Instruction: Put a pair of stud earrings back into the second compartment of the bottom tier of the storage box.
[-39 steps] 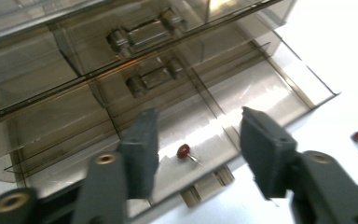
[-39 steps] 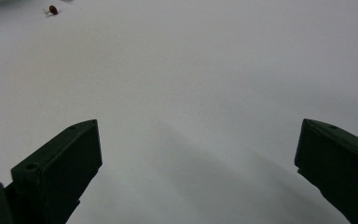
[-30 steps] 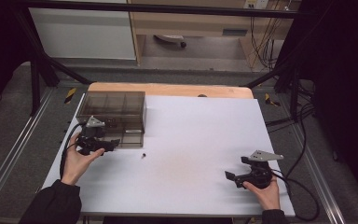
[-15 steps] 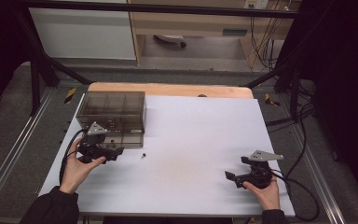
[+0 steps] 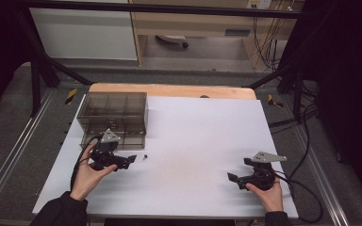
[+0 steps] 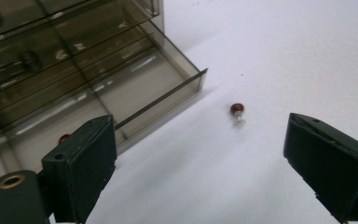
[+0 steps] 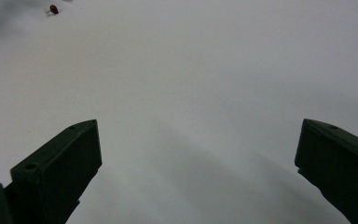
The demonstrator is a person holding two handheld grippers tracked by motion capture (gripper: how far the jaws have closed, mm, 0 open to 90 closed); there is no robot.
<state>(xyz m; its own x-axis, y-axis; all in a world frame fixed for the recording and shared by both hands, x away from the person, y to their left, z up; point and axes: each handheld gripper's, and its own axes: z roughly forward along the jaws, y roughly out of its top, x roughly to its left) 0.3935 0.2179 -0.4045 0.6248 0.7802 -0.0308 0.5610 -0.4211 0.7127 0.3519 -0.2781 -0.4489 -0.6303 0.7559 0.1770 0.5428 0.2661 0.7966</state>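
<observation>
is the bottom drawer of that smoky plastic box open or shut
Open: in the left gripper view the drawer juts out from the box over the table.

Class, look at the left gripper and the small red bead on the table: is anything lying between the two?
Nothing visible does. The left gripper is open, and the bead lies on bare white table ahead of its jaws. The open drawer sits off to one side, not in the path.

Place: we take this for a lab recording cell.
Signs: we see a black frame (image 5: pixel 42 70), loose cables (image 5: pixel 268 33), a white-topped table (image 5: pixel 207 132).
</observation>
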